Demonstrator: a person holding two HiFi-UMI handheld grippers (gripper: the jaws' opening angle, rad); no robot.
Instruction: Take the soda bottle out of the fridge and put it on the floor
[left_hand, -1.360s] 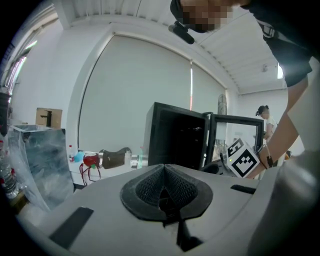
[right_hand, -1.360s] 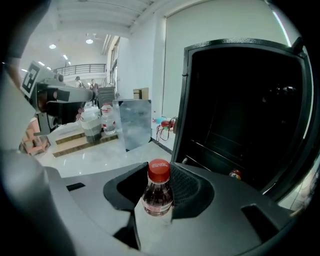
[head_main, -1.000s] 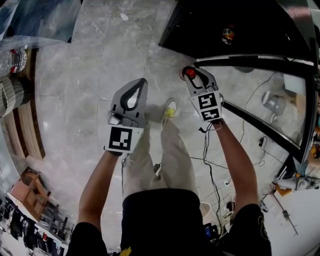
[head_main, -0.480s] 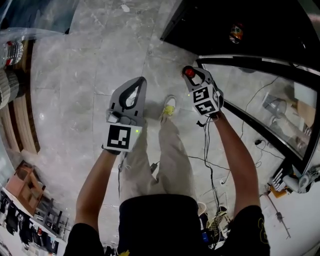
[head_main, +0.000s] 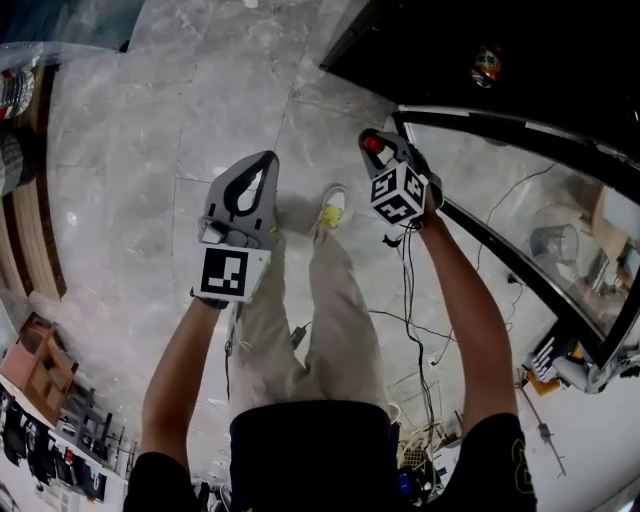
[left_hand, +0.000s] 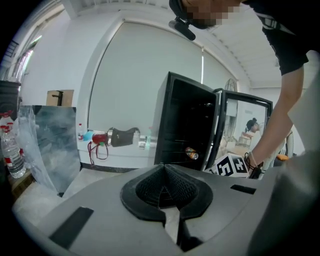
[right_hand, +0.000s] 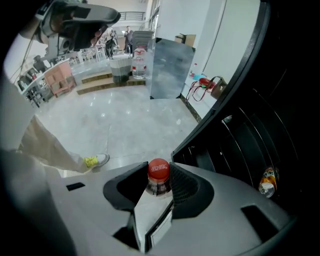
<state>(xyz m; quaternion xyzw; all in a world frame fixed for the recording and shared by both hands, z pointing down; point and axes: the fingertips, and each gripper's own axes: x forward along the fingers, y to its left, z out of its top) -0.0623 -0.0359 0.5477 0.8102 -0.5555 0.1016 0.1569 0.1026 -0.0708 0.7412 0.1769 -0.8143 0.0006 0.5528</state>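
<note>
While you stand on the grey marble floor (head_main: 150, 150) before an open black fridge (head_main: 530, 40), wooden pallets (head_main: 30, 240) line the far left edge of the head view. Next to the right is your left gripper (head_main: 264, 165), held out over bare floor. Its jaws are drawn together with nothing between them, and its own view shows the ribbed pads (left_hand: 147, 189) meeting at the tips. Just right of it, a shoe with yellow laces (head_main: 333, 208) rests on the marble below you. Your right gripper (head_main: 382, 150) points steeply downward, its marker cube (head_main: 398, 193) facing the head camera. Its jaws are clamped on the neck of the soda bottle (right_hand: 159, 172), with the red cap standing between the pads and the bottle's body hidden beneath the gripper. The bottle sits outside the fridge, close to its lower front corner. Further right, a can (head_main: 487, 63) lies on a shelf in the dark interior. The fridge's glass door (head_main: 520, 190) stands swung open at the far right.
</note>
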